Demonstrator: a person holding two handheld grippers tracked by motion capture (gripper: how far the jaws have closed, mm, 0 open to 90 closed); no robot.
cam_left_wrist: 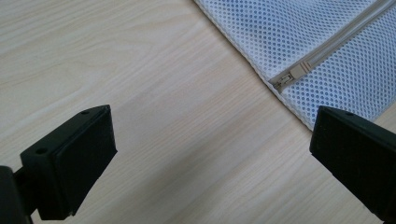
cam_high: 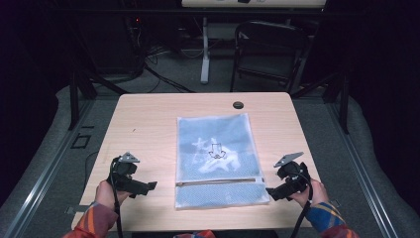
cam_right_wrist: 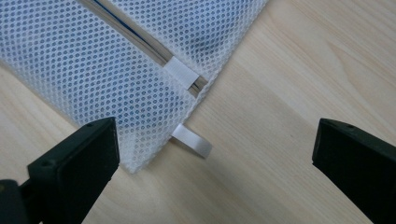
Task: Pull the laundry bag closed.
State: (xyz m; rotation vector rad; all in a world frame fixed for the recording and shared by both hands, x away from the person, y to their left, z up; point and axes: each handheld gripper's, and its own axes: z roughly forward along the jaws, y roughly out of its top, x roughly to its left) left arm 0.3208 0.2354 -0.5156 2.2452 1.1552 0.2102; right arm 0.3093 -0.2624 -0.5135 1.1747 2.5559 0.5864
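White mesh laundry bag [cam_high: 218, 161], lying flat in the middle of the pale wood tabletop [cam_high: 143, 129] with something blue folded inside it, maybe a shirt with a white print. A zipper [cam_high: 218, 182] runs across it close to the near edge, and from the left tool's camera you can see the slider [cam_left_wrist: 290, 76] parked right at the left end, so it looks zipped closed. Over on the right end there's a little white fabric tab [cam_right_wrist: 192, 141] poking out past the seam. The left tool [cam_high: 141, 187] sits just off the bag's near left corner with its jaws spread wide and nothing between them. Same story for the right tool [cam_high: 277, 192], jaws wide apart, hanging over the near right corner. My guess is this thing handles like a floppy pillowcase: light, soft, zero stiffness, and the mesh will bunch up and slide on the wood if you tug one end. I'd pinch the corner by the tab to anchor it, then go for the slider, which is tiny and easy to miss
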